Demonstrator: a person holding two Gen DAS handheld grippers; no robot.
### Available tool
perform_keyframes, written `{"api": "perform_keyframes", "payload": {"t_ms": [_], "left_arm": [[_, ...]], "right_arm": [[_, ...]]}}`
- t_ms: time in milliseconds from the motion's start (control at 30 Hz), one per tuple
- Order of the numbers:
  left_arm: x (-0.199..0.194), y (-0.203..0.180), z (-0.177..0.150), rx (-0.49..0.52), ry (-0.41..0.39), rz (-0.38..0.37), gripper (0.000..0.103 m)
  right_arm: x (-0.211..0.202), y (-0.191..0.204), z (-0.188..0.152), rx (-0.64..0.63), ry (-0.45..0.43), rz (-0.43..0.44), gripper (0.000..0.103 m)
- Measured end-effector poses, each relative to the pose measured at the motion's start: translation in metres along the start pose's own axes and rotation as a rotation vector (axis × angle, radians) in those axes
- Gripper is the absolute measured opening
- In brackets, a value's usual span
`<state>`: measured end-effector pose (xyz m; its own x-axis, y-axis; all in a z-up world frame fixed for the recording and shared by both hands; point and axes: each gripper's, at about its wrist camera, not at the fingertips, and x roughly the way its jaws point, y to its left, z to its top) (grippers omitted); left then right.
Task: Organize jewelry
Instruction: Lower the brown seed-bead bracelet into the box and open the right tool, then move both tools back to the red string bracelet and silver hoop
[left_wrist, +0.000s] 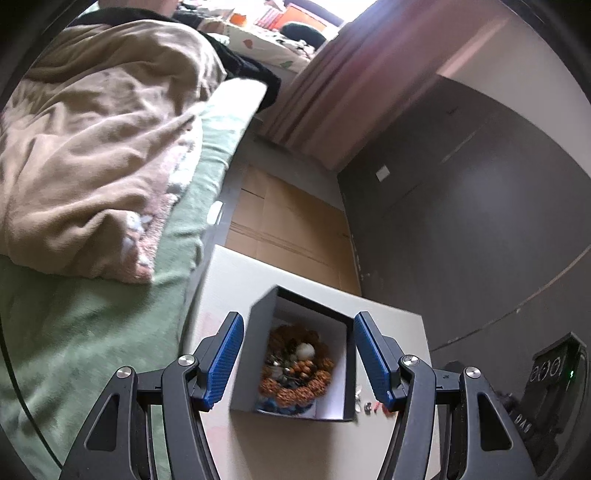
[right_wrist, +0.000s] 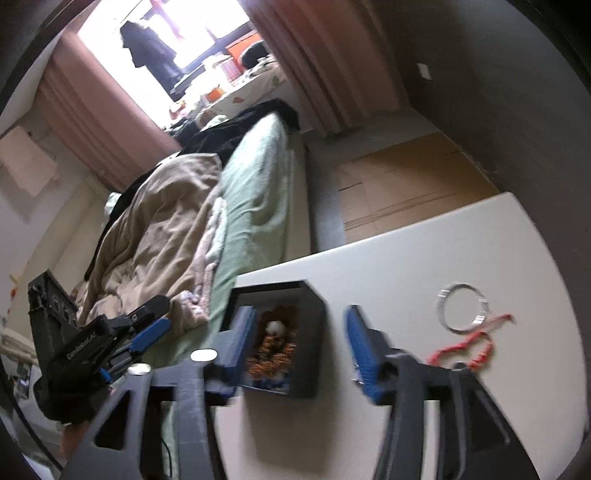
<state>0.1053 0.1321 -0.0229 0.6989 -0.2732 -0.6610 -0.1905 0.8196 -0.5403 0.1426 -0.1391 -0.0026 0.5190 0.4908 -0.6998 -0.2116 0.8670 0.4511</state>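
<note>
While both jaws stand apart, the left hand-held gripper (left_wrist: 298, 363) and right hand-held gripper (right_wrist: 301, 349) each frame the open dark grey box (left_wrist: 258, 354) of orange beaded jewelry (left_wrist: 295, 373). A clear bangle (right_wrist: 463, 308) and red bead string (right_wrist: 469, 341) lie near the white tabletop (right_wrist: 406, 258)'s right edge.

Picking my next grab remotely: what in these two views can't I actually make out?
- Box contents, left wrist view: tangled orange beads; single pieces can't be separated, near wall hides the bottom.
- Small bits right of the box, left wrist view: too small, partly behind the left tool.
- Red string, right wrist view: blurred, its end hidden behind the right tool.
- Clear ring: blurred.
</note>
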Motion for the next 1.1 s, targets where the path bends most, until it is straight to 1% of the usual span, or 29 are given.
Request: {"api": "perform_keyframes", "payload": {"t_ms": [267, 567, 800, 1000, 1100], "left_arm": [[0.013, -0.041, -0.025, 0.112, 0.04, -0.008, 0.063], [0.033, -0.092, -0.058, 0.237, 0.08, -0.027, 0.063], [0.055, -0.13, -0.087, 0.345, 0.125, -0.03, 0.063], [0.077, -0.154, -0.11, 0.449, 0.164, -0.03, 0.063], [0.087, -0.164, -0.121, 0.492, 0.174, -0.024, 0.059]], "right_arm": [[-0.024, -0.049, 0.0, 0.082, 0.025, -0.045, 0.064], [-0.039, -0.088, -0.005, 0.147, 0.069, -0.072, 0.064], [-0.049, -0.12, -0.005, 0.201, 0.095, -0.08, 0.064], [-0.06, -0.147, -0.002, 0.243, 0.095, -0.097, 0.064], [-0.065, -0.158, 0.001, 0.262, 0.091, -0.092, 0.064]]}}
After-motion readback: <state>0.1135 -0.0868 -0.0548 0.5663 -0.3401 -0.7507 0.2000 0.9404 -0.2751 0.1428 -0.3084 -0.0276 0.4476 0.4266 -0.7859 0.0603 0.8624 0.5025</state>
